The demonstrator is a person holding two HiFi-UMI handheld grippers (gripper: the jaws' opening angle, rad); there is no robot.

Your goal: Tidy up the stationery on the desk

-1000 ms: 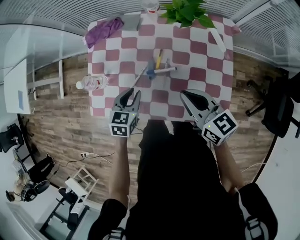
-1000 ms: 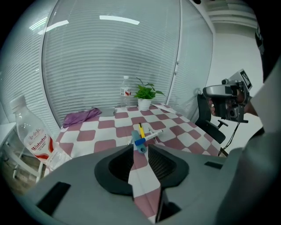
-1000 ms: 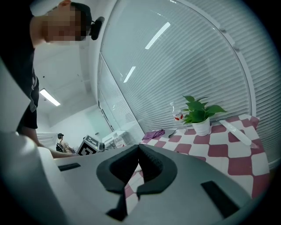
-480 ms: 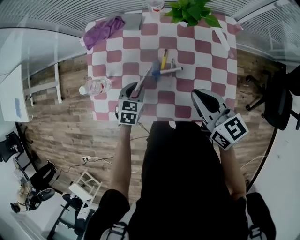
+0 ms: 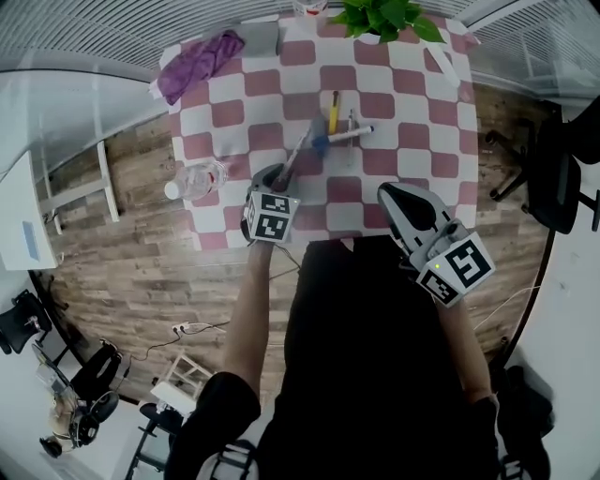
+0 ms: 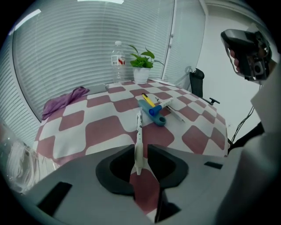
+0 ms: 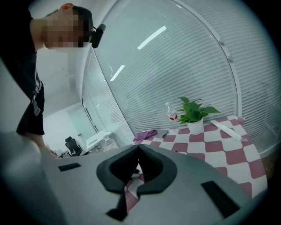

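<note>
A white pen (image 6: 139,132) lies on the checked tablecloth (image 5: 244,112), pointing toward a small pile. In that pile are a blue holder (image 6: 154,115), a yellow pen (image 5: 333,112) and a white marker with a blue cap (image 5: 345,137). My left gripper (image 5: 278,178) is at the table's near edge. Its jaws are closed on the near end of the white pen (image 5: 292,157), which still rests on the cloth. My right gripper (image 5: 401,199) hovers at the near right edge, shut and empty. The pile is hidden in its own view.
A purple cloth (image 5: 197,64) and a grey pad (image 5: 261,39) lie at the far left. A potted plant (image 5: 384,17) and an upright water bottle (image 6: 117,61) stand at the far edge. A plastic bottle (image 5: 195,178) lies at the left edge, and a white strip (image 5: 441,61) at the far right.
My left gripper has moved forward over the table edge and gone from wide open to closed around the white pen. The right gripper stays shut near the edge.
</note>
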